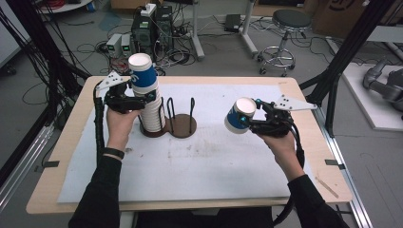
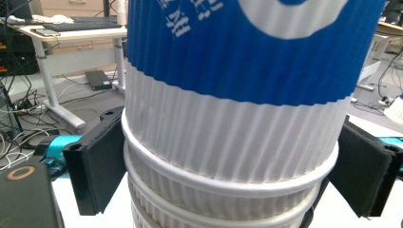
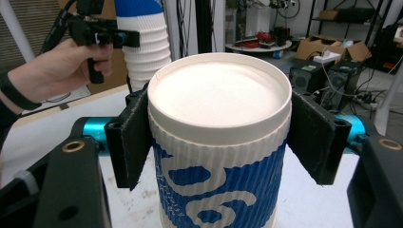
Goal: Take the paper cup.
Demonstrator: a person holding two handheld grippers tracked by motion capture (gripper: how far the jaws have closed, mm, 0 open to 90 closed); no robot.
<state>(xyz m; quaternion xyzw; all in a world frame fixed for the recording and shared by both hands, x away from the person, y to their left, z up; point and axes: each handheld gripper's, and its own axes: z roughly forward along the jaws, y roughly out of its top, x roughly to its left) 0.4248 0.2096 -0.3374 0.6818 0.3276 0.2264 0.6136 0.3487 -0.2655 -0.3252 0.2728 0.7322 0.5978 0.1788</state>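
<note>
— Where is the loose cup?

— The blue-and-white paper cup (image 1: 240, 116) hangs upside down above the white mat (image 1: 199, 175), pinched at its sides by the right gripper (image 1: 250, 121), well apart from the stack of cups (image 1: 147, 97).

— Why inverted?

— Probably to match the stack, whose cups sit bottom-up on the brown holder (image 1: 179, 127).

— And the left gripper (image 1: 138, 99)?

— Its jaws flank the stack just below the top cup, likely steadying it; whether the pads (image 2: 97, 161) actually press is unclear from this close.
</note>
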